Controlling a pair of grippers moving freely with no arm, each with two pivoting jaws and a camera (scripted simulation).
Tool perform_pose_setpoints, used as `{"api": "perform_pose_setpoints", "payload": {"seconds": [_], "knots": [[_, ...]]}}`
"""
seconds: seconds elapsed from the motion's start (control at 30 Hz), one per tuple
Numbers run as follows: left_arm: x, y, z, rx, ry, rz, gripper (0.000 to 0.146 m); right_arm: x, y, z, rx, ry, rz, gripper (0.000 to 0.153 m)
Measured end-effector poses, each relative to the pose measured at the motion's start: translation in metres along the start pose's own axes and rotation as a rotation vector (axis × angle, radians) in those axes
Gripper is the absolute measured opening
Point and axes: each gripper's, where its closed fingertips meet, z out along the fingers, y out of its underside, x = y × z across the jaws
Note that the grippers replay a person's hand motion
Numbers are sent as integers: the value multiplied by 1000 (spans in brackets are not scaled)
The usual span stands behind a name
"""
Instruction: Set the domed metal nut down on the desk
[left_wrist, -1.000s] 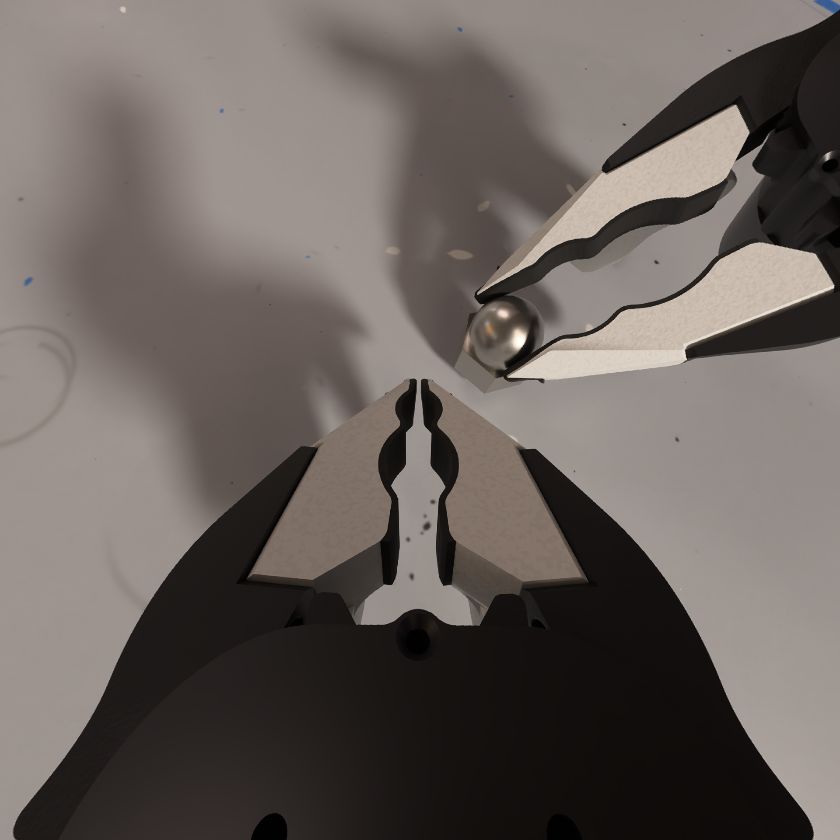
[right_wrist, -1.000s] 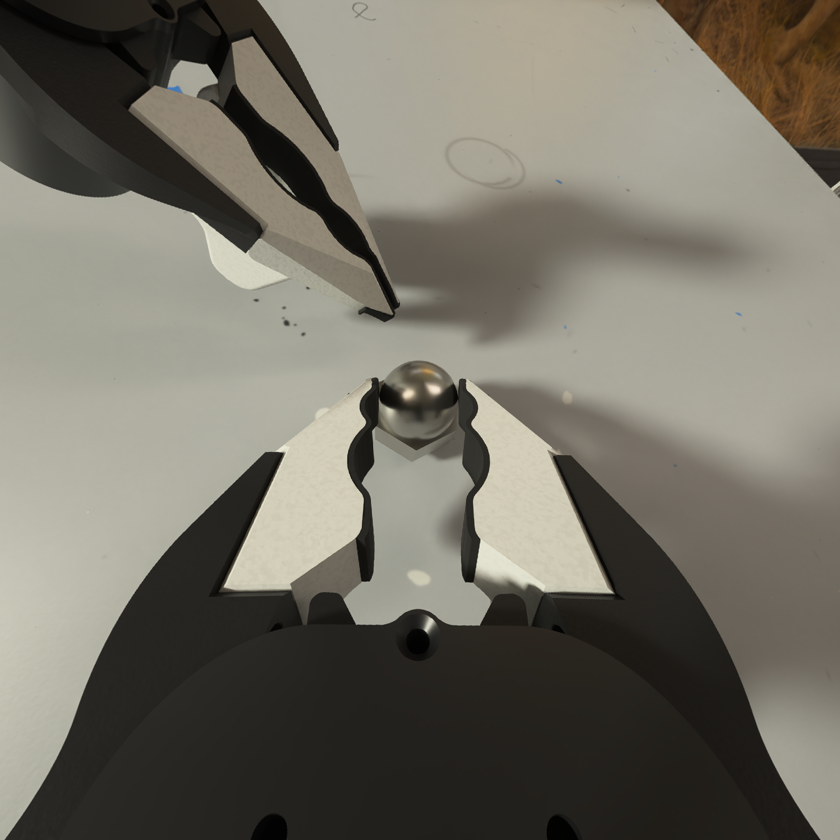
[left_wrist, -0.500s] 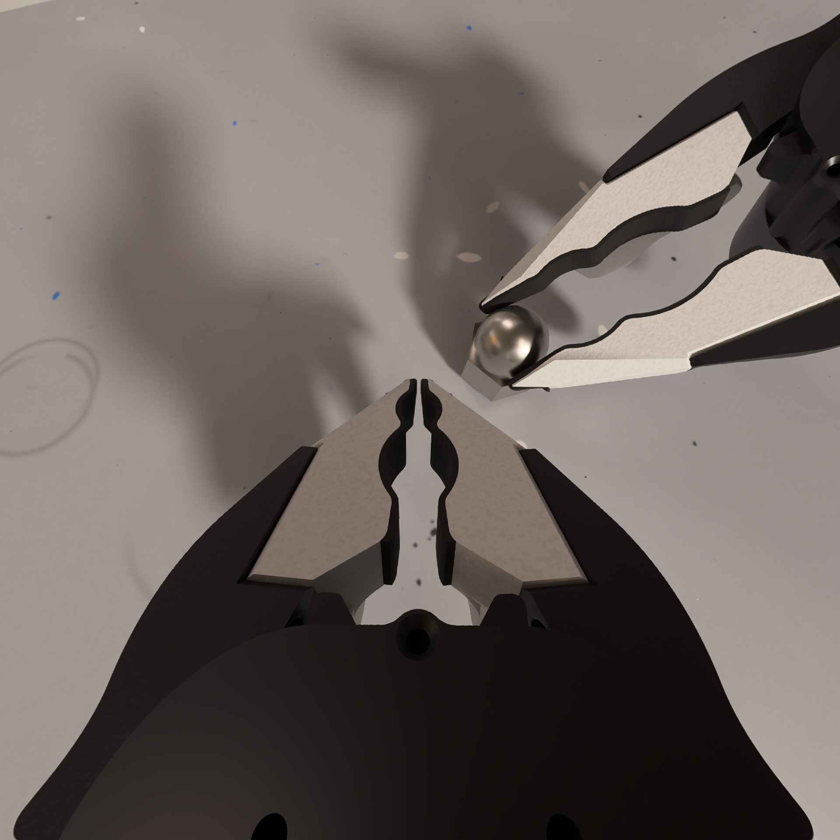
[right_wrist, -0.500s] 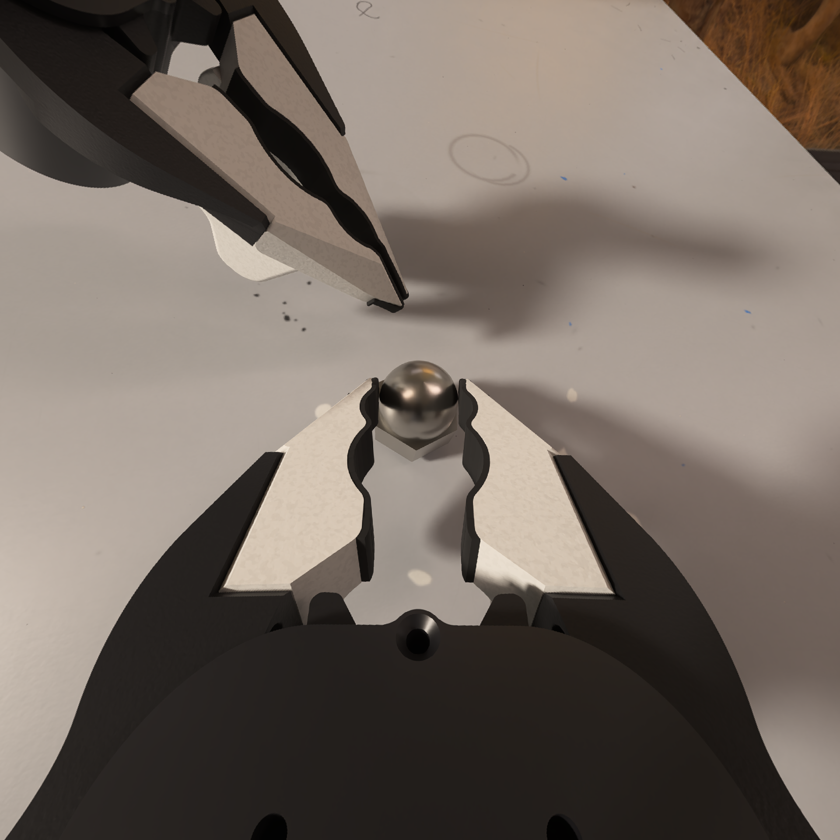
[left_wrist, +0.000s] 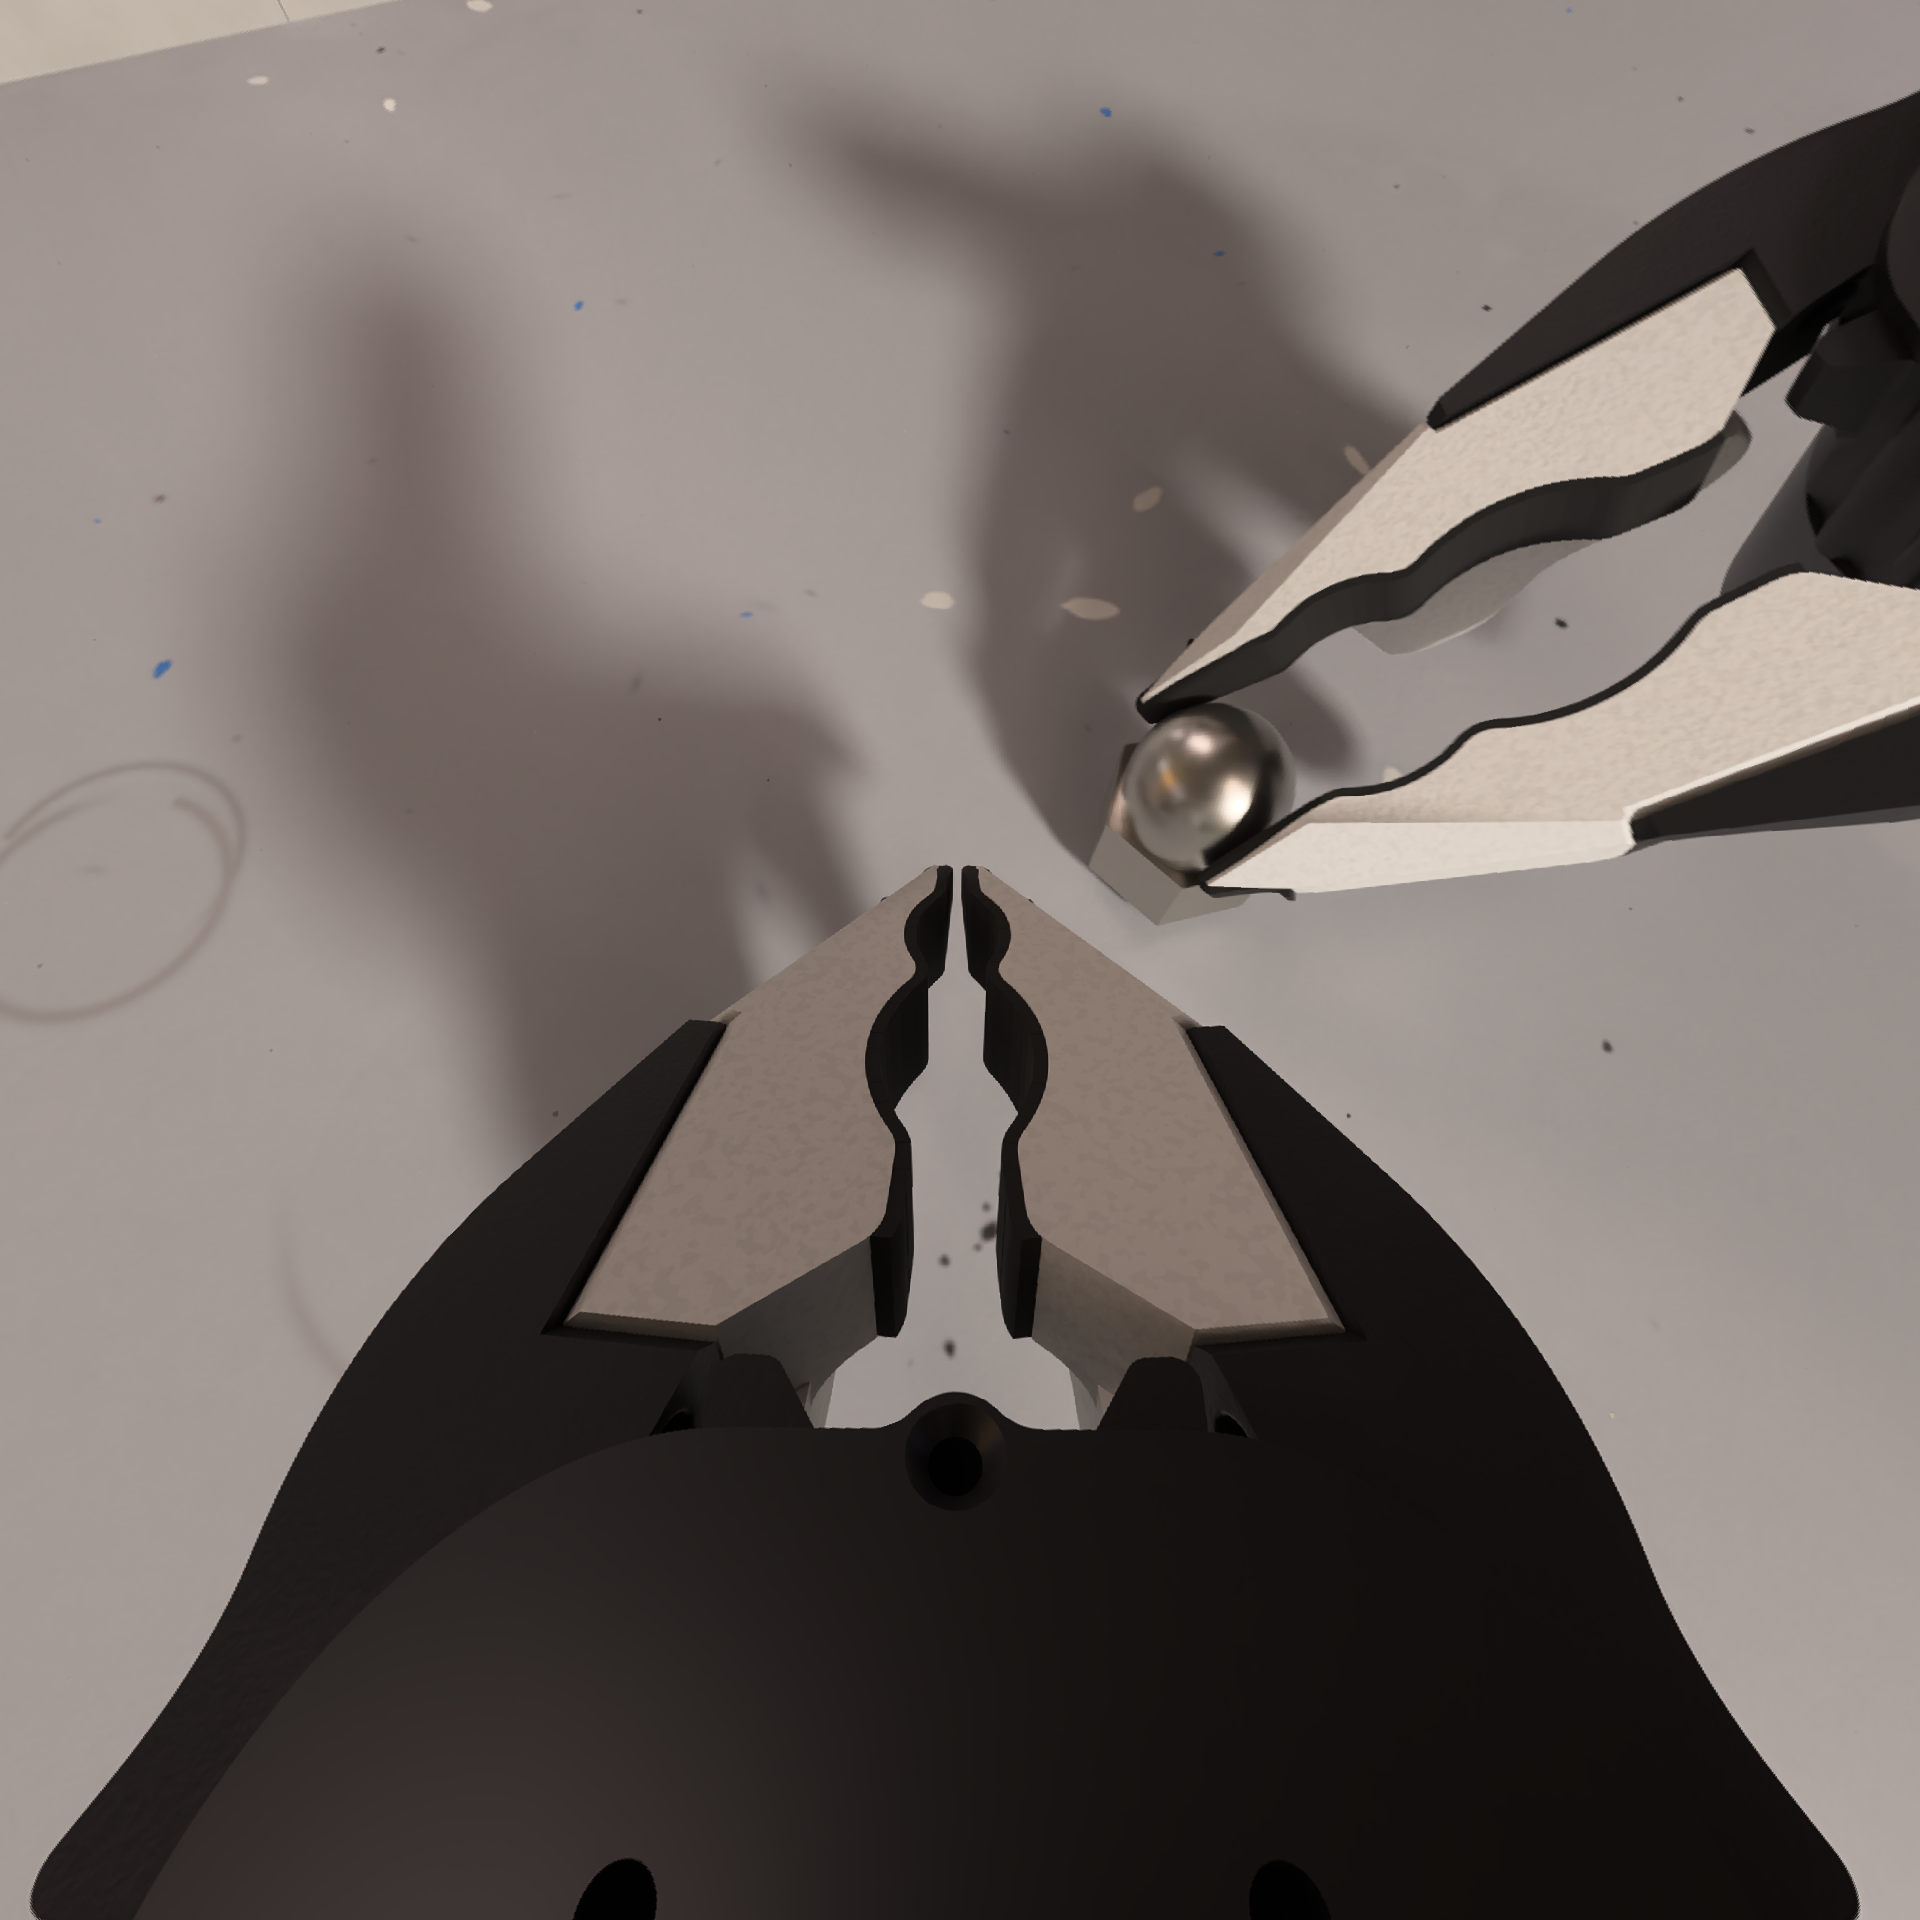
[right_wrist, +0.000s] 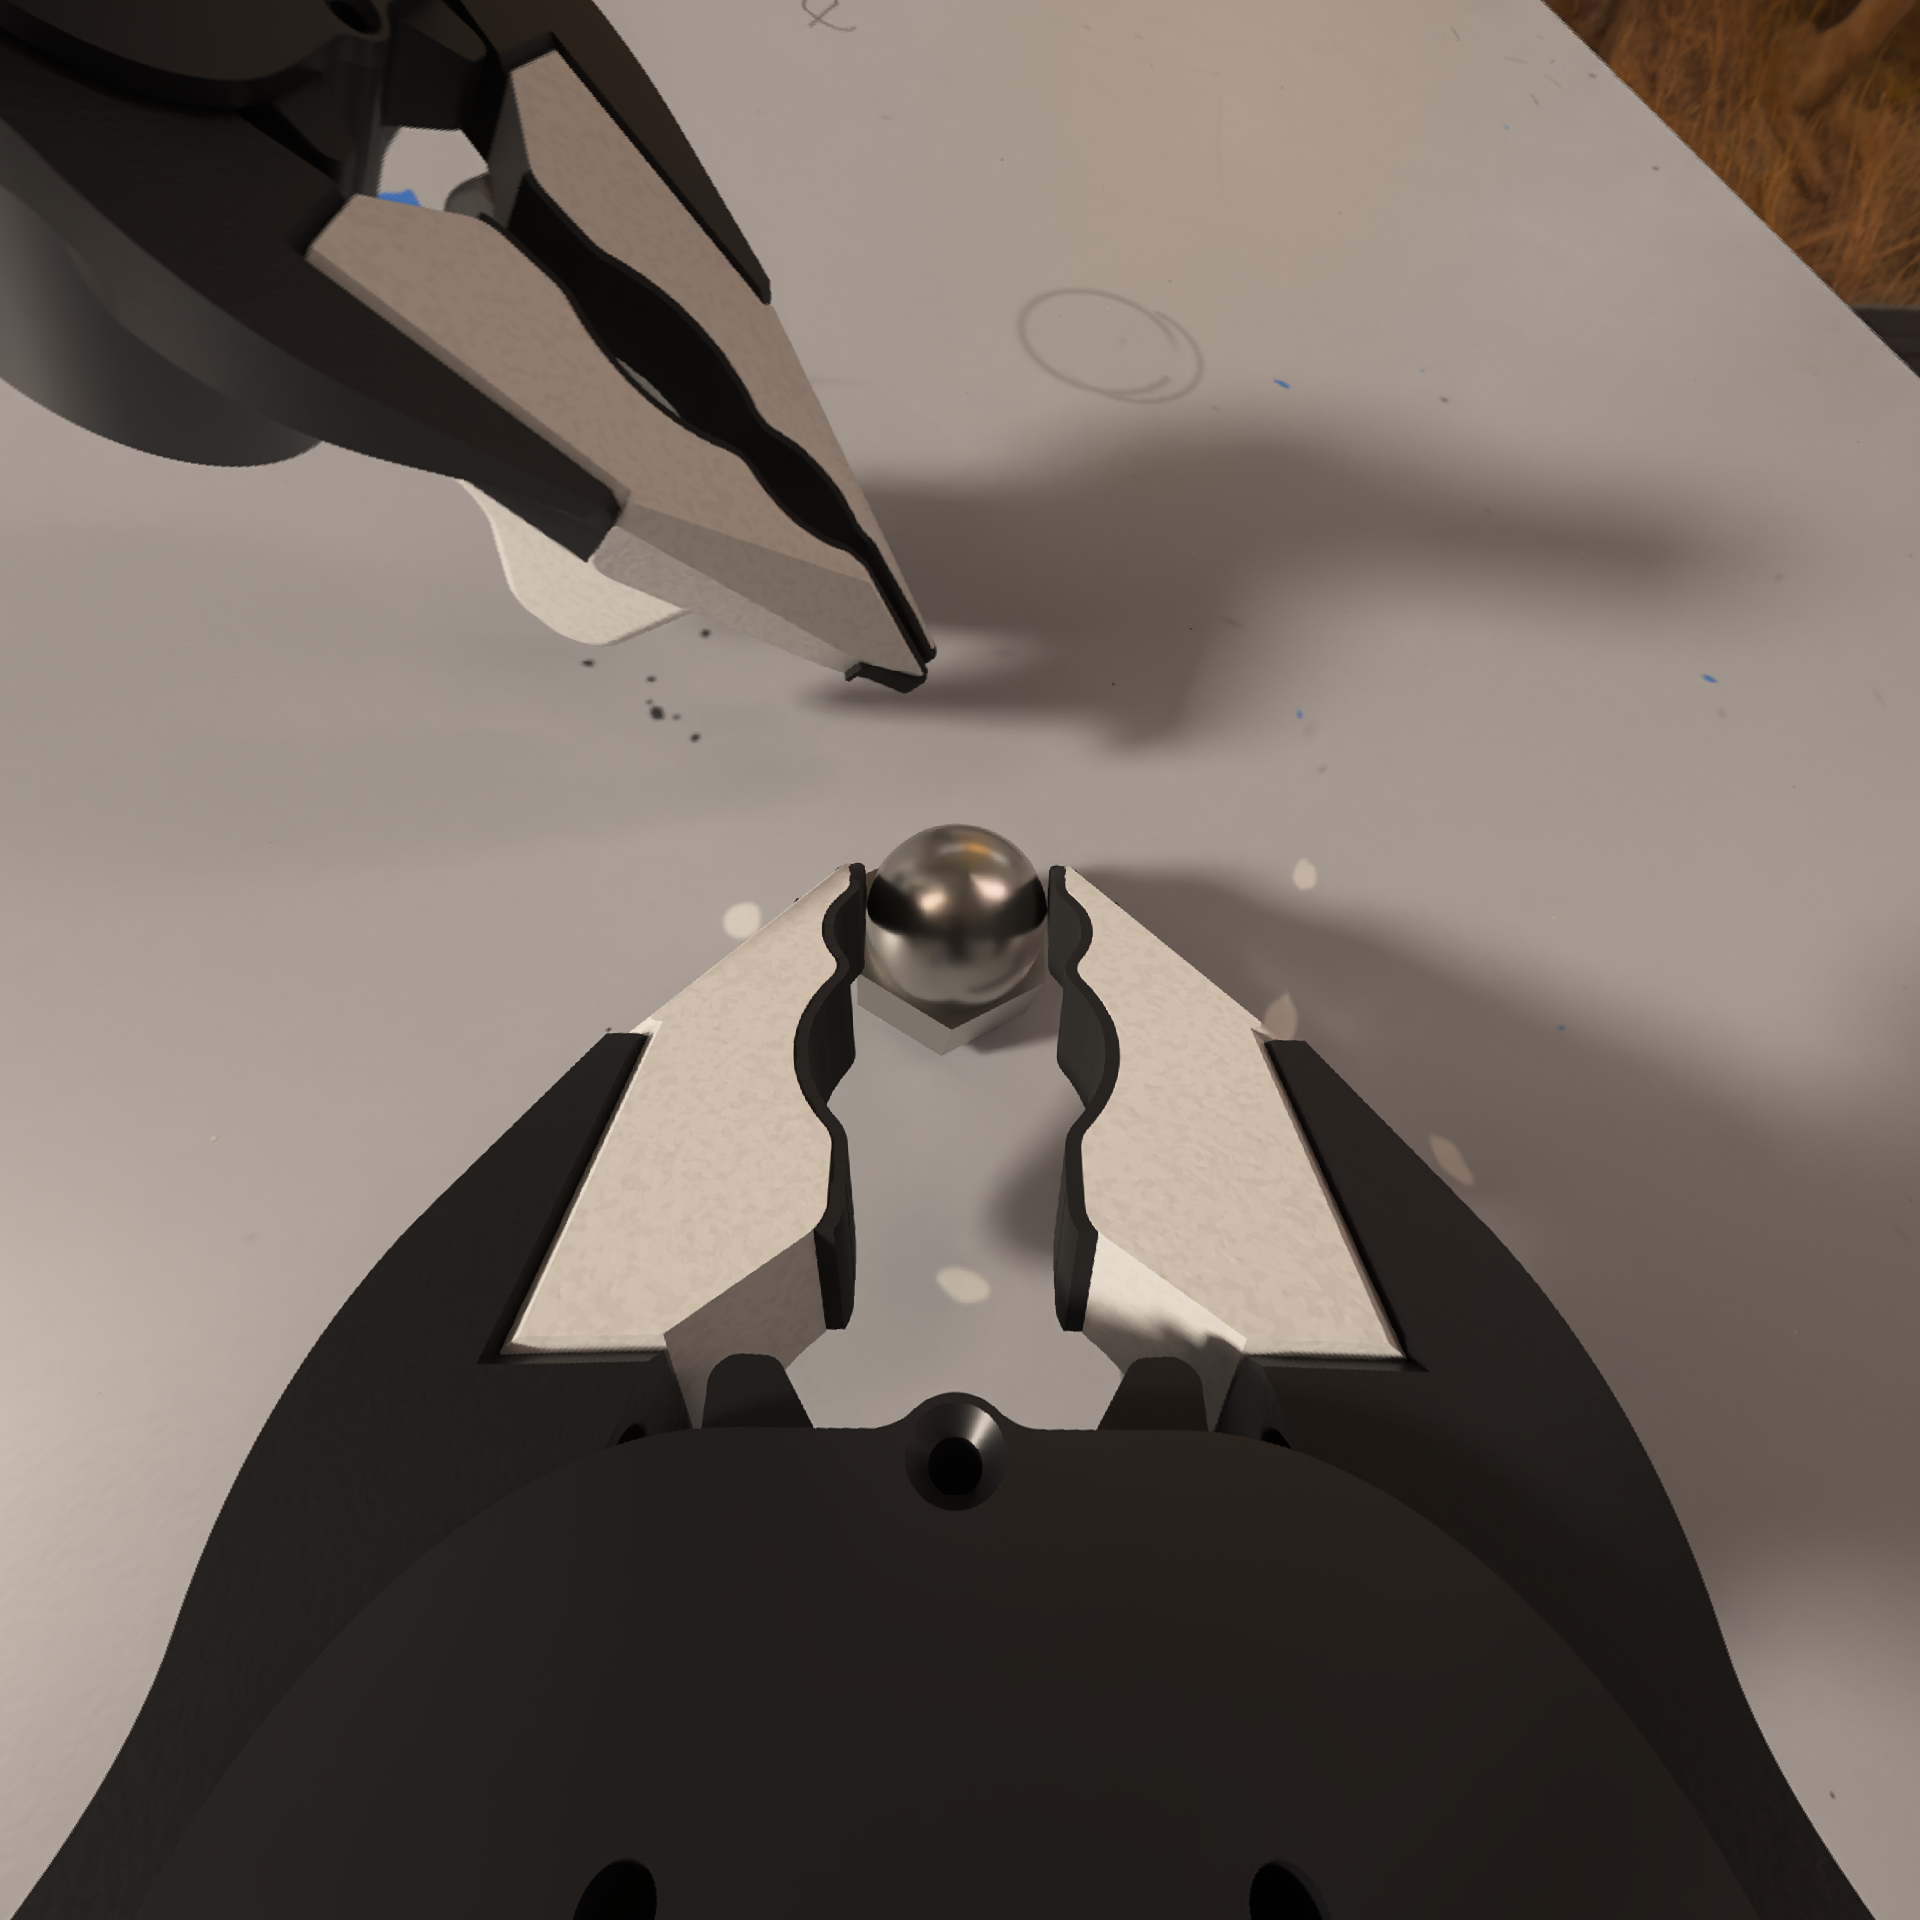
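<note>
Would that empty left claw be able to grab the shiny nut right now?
Probably not as things stand. The left gripper is shut, and the nut is already pinched between the right gripper's fingertips, which cover its sides. Nothing else lies between them on the desk.

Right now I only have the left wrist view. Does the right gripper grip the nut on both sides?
Observer: Yes. In the right wrist view both fingers of the right gripper press the nut on its dome, at their very tips.
Operator: Anything behind the nut, between the fingers?
Observer: No, only bare desk shows there.
Operator: Where does the desk end over there?
Observer: Its edge runs along that view's upper right, with brown ground beyond.
</note>
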Motion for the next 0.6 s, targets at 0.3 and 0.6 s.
{"api": "perform_pose_setpoints", "payload": {"seconds": [0.3, 0.6], "knots": [[-1, -1, -1, -2, -17, 6, 1, 1, 14, -18, -28, -15, 29, 56], [-2, -1, -1, -11, -22, 13, 1, 1, 21, 2, -113, -29, 65, 107]]}}
